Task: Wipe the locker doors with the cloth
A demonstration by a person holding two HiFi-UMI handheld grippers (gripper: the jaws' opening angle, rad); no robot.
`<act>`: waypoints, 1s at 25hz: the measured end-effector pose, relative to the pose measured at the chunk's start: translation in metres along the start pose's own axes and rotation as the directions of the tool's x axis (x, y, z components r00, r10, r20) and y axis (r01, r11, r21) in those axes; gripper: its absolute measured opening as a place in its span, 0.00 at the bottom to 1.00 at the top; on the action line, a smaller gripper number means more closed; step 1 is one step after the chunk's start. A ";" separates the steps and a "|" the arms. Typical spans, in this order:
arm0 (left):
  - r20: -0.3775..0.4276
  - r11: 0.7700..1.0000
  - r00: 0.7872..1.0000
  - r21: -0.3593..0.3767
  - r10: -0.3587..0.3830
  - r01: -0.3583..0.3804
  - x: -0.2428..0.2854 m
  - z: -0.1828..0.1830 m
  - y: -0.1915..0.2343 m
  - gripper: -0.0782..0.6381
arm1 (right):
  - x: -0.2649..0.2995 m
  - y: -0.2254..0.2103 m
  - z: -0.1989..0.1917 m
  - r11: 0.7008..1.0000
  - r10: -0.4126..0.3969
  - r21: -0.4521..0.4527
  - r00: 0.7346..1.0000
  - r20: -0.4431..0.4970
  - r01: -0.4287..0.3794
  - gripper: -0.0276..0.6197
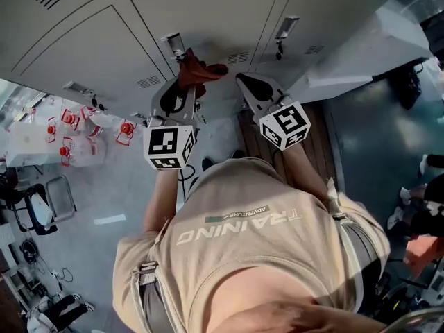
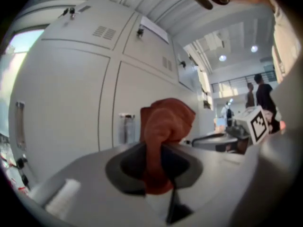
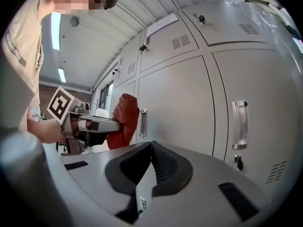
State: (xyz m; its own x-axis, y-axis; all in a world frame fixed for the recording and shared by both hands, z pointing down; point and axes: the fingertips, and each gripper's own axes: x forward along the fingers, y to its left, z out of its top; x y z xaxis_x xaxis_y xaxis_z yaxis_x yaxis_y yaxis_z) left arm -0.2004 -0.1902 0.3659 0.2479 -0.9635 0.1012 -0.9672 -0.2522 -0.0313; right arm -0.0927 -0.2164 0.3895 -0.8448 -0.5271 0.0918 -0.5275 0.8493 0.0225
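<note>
A rust-red cloth (image 1: 197, 71) is bunched in my left gripper (image 1: 186, 87), which is shut on it; the cloth (image 2: 163, 126) bulges out past the jaws and hangs just in front of a grey locker door (image 2: 71, 103). In the right gripper view the same cloth (image 3: 124, 121) sits beside a door handle (image 3: 143, 123). My right gripper (image 1: 248, 83) is shut with nothing between its jaws, a short way off a locker door (image 3: 180, 108).
Grey locker doors (image 1: 83, 54) fill the wall ahead, with handles (image 3: 240, 125), locks and vent slots. A table with red-capped items (image 1: 69, 134) stands at the left. People (image 2: 259, 96) stand far off in the hall.
</note>
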 end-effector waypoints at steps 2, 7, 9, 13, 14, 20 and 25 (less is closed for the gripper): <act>0.040 0.998 0.998 0.044 0.049 -0.051 -0.005 0.014 0.012 0.22 | 0.002 0.002 0.015 1.000 -0.008 -0.018 0.999 0.036 0.009 0.06; 0.073 0.995 0.993 0.033 0.088 -0.090 -0.013 0.022 0.029 0.22 | 0.003 0.008 0.040 0.998 -0.027 -0.056 0.995 0.097 0.032 0.06; 0.066 0.995 0.994 0.025 0.091 -0.092 -0.012 0.018 0.033 0.22 | 0.004 0.009 0.039 0.998 -0.029 -0.059 0.995 0.092 0.035 0.06; 0.042 0.997 0.996 0.006 0.073 -0.073 -0.007 0.005 0.034 0.22 | 0.000 0.006 0.025 0.997 -0.054 -0.046 0.997 0.057 0.057 0.06; 0.038 0.998 0.997 0.002 0.066 -0.066 -0.005 0.002 0.032 0.22 | -0.003 0.005 0.022 0.997 -0.063 -0.040 0.997 0.049 0.065 0.06; 0.026 1.000 0.999 0.002 0.026 -0.026 0.004 -0.009 0.017 0.22 | -0.012 -0.002 0.008 0.995 -0.103 -0.015 0.995 0.015 0.104 0.06; -0.001 1.000 1.000 -0.018 0.016 -0.016 0.008 -0.027 0.013 0.22 | -0.012 0.002 -0.006 0.995 -0.100 -0.005 0.995 -0.011 0.100 0.06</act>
State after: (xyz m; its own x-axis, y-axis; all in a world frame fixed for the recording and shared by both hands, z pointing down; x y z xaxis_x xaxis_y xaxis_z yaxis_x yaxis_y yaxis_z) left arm -0.2125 -0.1982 0.3934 0.2321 -0.9673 0.1020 -0.9719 -0.2348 -0.0150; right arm -0.0832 -0.2085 0.3943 -0.7865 -0.6093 0.1005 -0.6091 0.7923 0.0366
